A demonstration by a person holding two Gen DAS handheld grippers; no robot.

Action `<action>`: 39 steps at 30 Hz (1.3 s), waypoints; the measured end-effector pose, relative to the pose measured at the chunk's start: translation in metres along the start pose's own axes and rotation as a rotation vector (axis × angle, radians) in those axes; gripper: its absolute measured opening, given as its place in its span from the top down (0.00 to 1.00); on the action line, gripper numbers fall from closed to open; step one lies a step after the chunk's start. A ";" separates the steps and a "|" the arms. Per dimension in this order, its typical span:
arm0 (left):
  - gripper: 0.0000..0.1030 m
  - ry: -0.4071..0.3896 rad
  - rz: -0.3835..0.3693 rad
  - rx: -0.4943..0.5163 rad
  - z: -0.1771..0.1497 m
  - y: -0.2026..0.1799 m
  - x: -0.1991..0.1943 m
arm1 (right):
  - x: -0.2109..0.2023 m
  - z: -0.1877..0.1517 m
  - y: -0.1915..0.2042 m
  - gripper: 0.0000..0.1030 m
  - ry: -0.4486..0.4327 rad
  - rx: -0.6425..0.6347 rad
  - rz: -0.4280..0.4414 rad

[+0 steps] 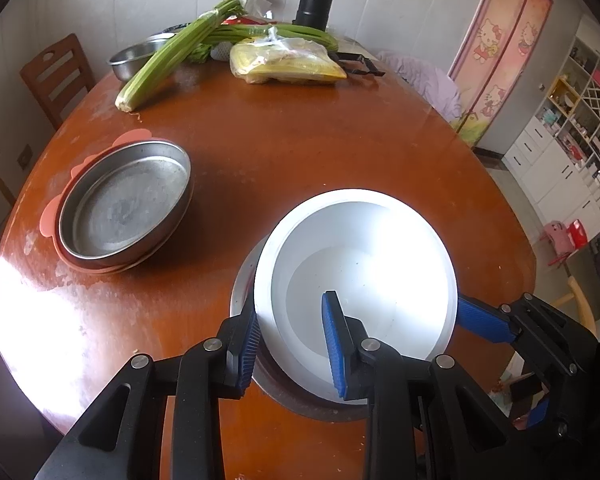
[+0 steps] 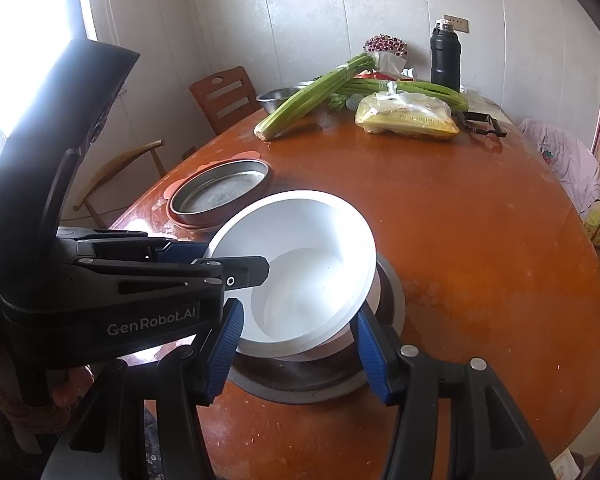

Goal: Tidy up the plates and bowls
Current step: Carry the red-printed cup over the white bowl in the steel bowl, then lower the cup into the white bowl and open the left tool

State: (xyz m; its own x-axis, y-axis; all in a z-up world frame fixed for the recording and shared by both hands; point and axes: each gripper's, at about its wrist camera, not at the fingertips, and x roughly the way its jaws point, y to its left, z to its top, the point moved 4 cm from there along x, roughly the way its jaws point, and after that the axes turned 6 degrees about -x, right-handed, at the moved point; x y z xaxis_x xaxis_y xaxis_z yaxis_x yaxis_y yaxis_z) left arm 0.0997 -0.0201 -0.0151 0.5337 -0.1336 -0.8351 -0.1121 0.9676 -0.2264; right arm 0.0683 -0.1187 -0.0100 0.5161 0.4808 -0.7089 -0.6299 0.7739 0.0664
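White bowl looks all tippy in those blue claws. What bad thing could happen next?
The white bowl hangs tilted over the metal plate, pinched at its rim by the left gripper and squeezed across by the right gripper. If either grip slips on the smooth wall, the bowl might drop and clatter onto the plate. The metal pan is also close by, so swinging that way could bump it.

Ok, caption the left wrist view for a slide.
Left tongs clamp the white bowl's rim above a metal plate; steel pan sits nearby.
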 end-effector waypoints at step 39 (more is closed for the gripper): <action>0.70 -0.010 0.038 0.011 -0.006 0.002 0.002 | 0.003 -0.006 -0.002 0.46 0.017 0.012 0.003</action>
State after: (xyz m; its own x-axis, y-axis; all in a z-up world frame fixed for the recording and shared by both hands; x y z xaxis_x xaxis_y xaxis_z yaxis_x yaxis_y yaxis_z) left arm 0.0954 -0.0201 -0.0206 0.5374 -0.0950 -0.8380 -0.1230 0.9742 -0.1894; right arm 0.0677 -0.1216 -0.0166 0.5045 0.4762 -0.7202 -0.6240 0.7776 0.0770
